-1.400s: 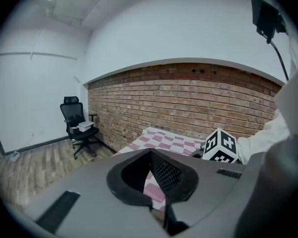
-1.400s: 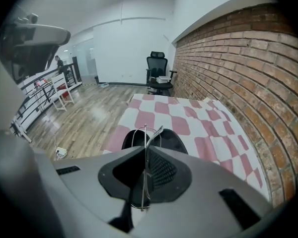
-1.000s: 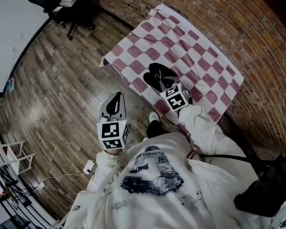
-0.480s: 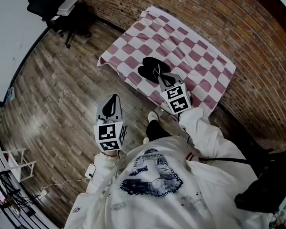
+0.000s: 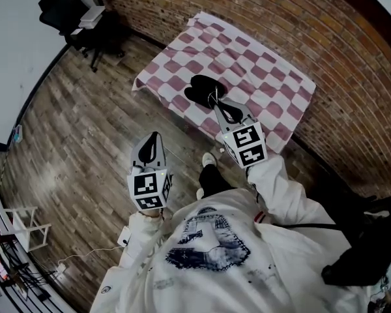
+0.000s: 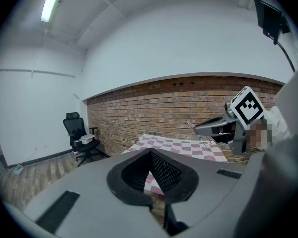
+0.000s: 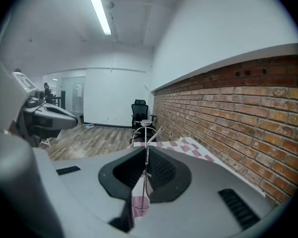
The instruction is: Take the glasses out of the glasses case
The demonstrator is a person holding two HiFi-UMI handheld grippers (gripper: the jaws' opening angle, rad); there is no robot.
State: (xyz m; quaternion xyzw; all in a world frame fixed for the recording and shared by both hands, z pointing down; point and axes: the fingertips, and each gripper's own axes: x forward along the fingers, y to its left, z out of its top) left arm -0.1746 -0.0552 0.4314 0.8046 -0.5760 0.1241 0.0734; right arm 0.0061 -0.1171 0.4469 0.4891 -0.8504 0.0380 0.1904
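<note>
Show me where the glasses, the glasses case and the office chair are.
glasses (image 7: 146, 172), right gripper view, on the thin wire frame.
glasses case (image 5: 202, 85), head view, on its open black shell.
office chair (image 5: 64, 6), head view, on its black backrest.

Cloth (image 5: 260, 70) is dusty pink and white checks, case (image 5: 201, 90) plain black. Wall (image 5: 326, 44) red-brown brick, floor (image 5: 78, 129) grey-brown wood planks. Left gripper (image 5: 154, 137) and right gripper (image 5: 217, 104) are grey with black-and-white square markers. Chair (image 5: 65, 8) black, glasses (image 7: 145, 182) silvery wire.
</note>
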